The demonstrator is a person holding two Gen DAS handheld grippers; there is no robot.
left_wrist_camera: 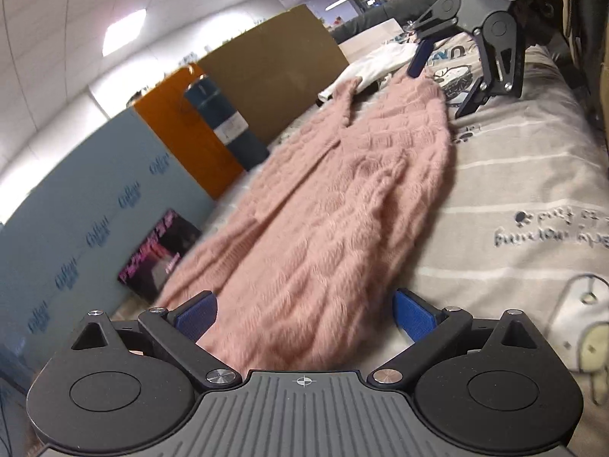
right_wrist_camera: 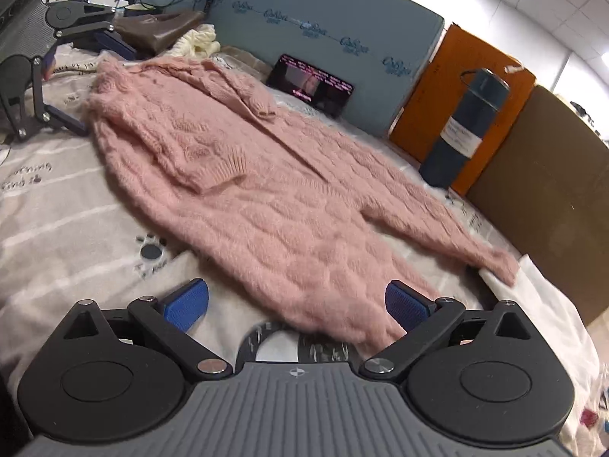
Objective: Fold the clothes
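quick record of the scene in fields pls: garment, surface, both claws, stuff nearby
garment: pink sweater, spread flat, one sleeve folded onto the body, the other stretched out
surface: bed sheet, grey with stripes and prints
left claw: open, holds nothing, sweater edge between its fingers
right claw: open, holds nothing, at the other end of the sweater
nearby: white garment, dark bottle, orange board

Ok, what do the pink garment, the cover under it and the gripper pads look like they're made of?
Pink sweater: looks like fuzzy knit, wool or acrylic; cable pattern, ribbed cuffs, matte hairy surface.
Bed cover: seems woven cotton-like cloth, matte, printed with stripes, paw marks and lettering.
Right gripper pads: blue, finely textured, likely rubber or soft plastic; the arms look like black hard plastic.
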